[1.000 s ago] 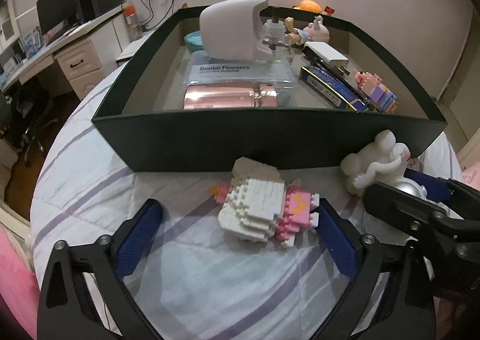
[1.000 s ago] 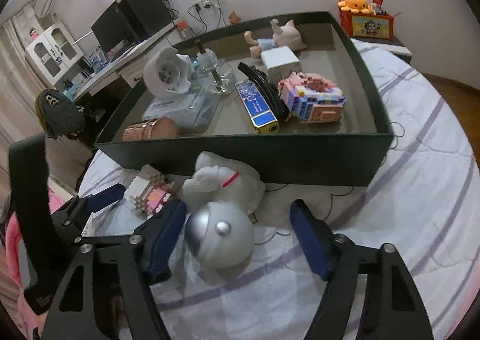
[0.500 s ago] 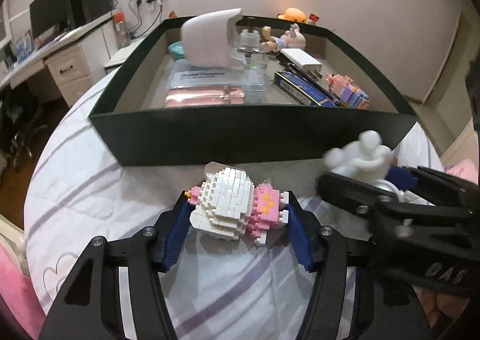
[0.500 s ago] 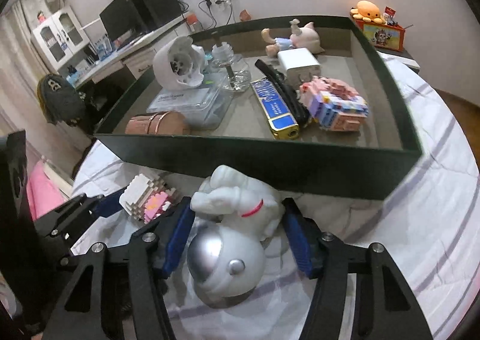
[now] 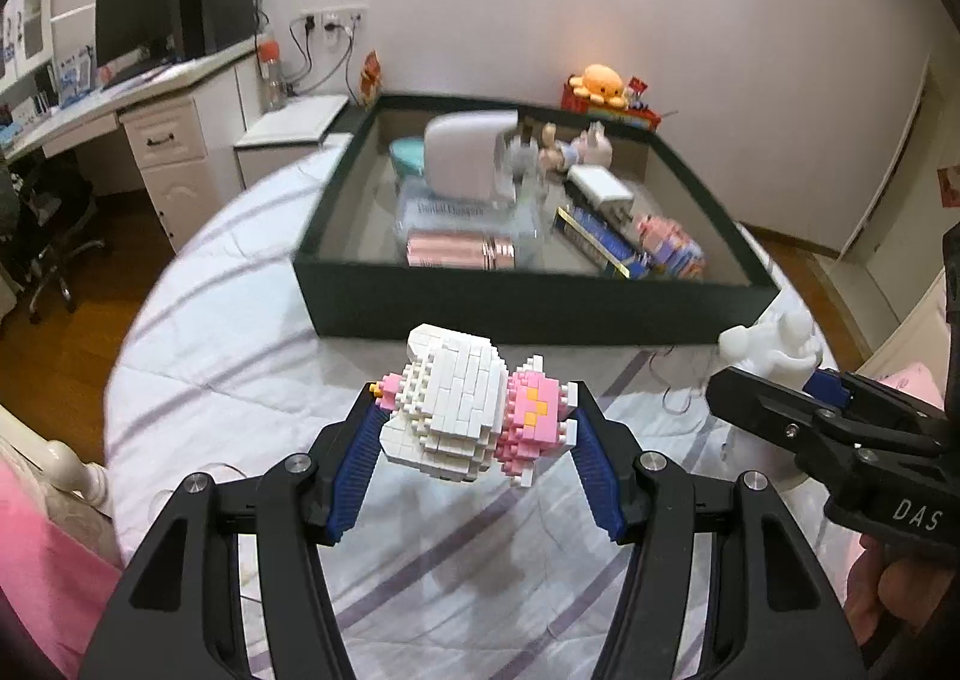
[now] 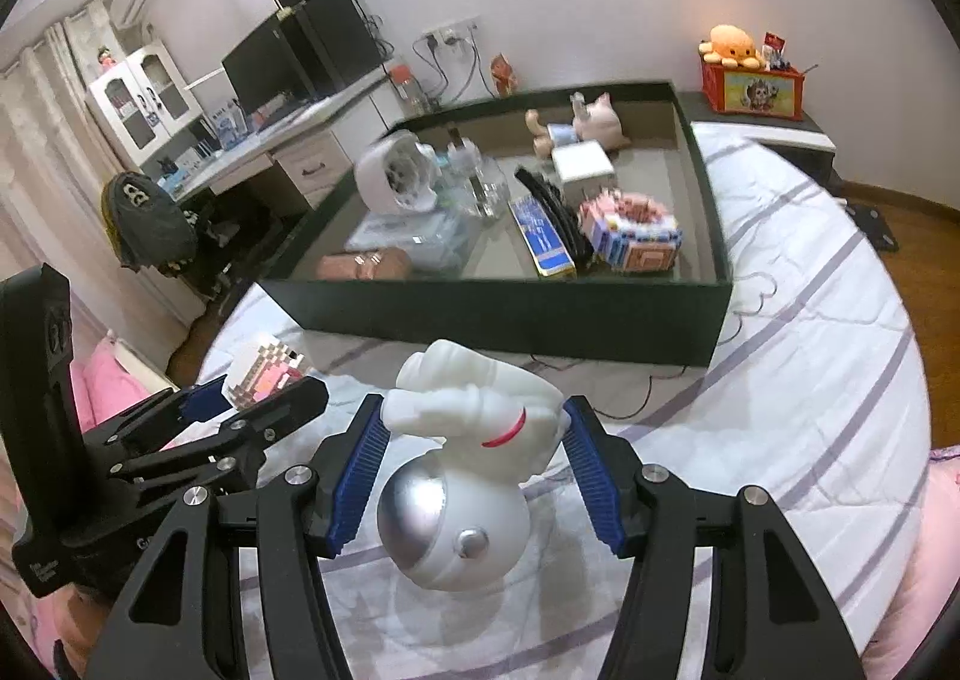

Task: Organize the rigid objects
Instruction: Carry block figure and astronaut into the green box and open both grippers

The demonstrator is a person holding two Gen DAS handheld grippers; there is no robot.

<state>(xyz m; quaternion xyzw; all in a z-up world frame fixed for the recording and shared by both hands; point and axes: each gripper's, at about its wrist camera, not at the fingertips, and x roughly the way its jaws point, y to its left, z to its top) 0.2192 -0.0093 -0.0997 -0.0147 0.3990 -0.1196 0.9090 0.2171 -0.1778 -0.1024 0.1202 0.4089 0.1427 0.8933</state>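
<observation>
My left gripper point(image 5: 474, 428) is shut on a white and pink brick figure point(image 5: 465, 407) and holds it above the striped bedsheet, in front of the dark green box point(image 5: 540, 308). My right gripper point(image 6: 474, 440) is shut on a white astronaut figure with a silver helmet point(image 6: 468, 470), also lifted off the sheet. Each gripper shows in the other's view: the right one point(image 5: 774, 386) at the right, the left one point(image 6: 240, 398) at the left with the brick figure point(image 6: 267, 371).
The box point(image 6: 510, 314) holds a white hood-shaped device point(image 5: 468, 155), a floss case point(image 5: 462, 212), a pink tube point(image 5: 462, 254), a blue flat pack point(image 5: 600, 242), a pink brick model point(image 6: 630, 236), a white cube point(image 6: 582, 164) and a doll point(image 6: 576, 125). A thin cable point(image 6: 654, 386) lies by the box. A desk point(image 5: 120, 122) stands at the left.
Both grippers closed on their figures, from open a second ago, and lifted them up and back from the box. The box now looks farther away.
</observation>
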